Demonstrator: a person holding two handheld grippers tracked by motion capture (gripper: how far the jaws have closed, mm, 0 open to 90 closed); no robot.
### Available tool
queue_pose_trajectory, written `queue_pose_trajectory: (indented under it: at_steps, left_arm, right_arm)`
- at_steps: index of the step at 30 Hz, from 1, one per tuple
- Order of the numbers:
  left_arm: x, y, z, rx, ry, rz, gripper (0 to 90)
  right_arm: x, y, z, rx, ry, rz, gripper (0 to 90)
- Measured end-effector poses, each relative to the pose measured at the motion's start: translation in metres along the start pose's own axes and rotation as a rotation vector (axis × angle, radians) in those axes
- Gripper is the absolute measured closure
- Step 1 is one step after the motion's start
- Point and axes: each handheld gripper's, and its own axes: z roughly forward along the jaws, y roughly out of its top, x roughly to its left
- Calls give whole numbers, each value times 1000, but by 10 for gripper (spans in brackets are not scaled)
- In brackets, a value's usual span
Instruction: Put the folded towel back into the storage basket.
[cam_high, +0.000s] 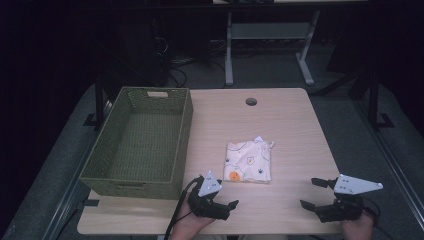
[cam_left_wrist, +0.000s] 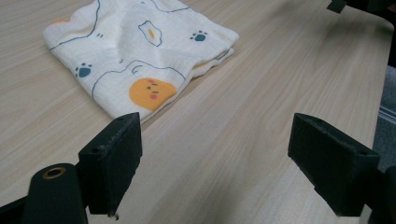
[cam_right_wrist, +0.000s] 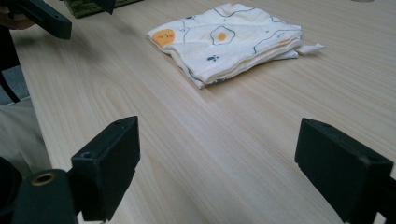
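A folded cream cloth printed with eggs, paw marks and an orange face lies flat near the middle of the wooden table. My left gripper rests near the front edge, just short of the cloth's near left corner, open and empty. In the left gripper view the cloth lies just beyond the left gripper's wide-set jaws. My right gripper sits at the front right, open and empty, pointing left. From the right gripper the cloth lies farther off.
A deep green woven basket stands empty on the table's left side, reaching almost to the front edge. A round cable hole sits near the far edge. Bare wood surrounds the cloth. Beyond the table are a dark floor and desk legs.
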Motion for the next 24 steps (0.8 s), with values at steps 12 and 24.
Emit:
queue_pose_trajectory:
  at_steps: [12, 24]
  left_arm:
    - [-1, 3, 2, 23, -5, 43, 175]
    - [9, 33, 14, 53, 8, 104, 175]
  right_arm:
    - [3, 1, 1, 1, 1, -2, 135]
    - [3, 0, 1, -4, 0, -5, 135]
